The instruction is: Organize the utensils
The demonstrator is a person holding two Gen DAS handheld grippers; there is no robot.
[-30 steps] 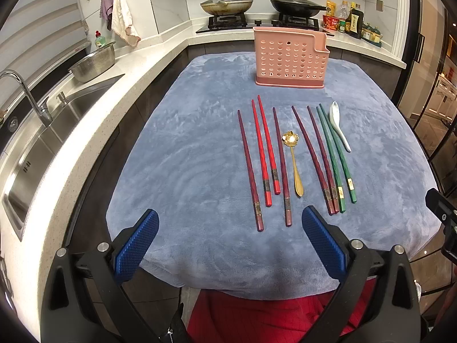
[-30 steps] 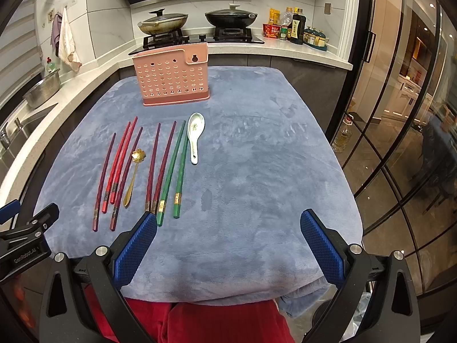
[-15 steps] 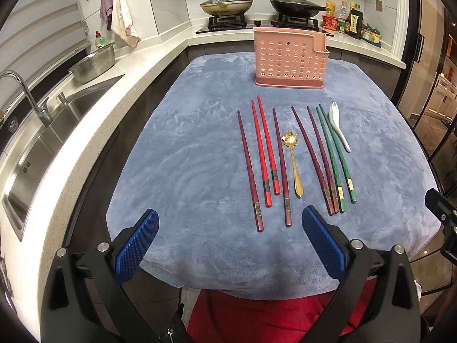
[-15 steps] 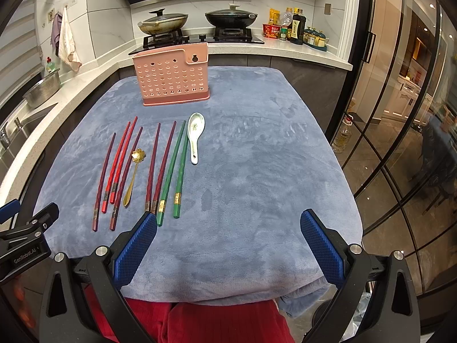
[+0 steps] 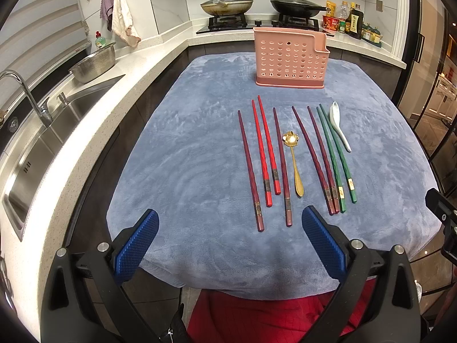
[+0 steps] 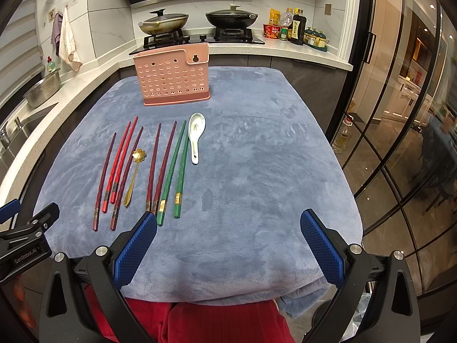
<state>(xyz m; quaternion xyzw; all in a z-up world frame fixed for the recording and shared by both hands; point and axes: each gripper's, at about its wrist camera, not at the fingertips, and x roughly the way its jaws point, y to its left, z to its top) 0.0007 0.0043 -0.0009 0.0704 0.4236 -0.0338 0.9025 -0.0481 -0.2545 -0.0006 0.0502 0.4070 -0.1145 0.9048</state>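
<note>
1. Both tongs wide open and empty: left tongs (image 5: 230, 244) and right tongs (image 6: 228, 245) hover at the counter's near edge.
2. Chopsticks and spoons lie side by side mid-counter on the blue-grey plush cloth (image 5: 185, 171), handles toward us, easy pickings.
3. Pink perforated plastic utensil holder (image 6: 173, 78) waits upright at the far edge, nothing visible inside.

Chopsticks (image 5: 285, 160) and spoons (image 5: 294, 165) lie before holder (image 5: 290, 58)
</note>
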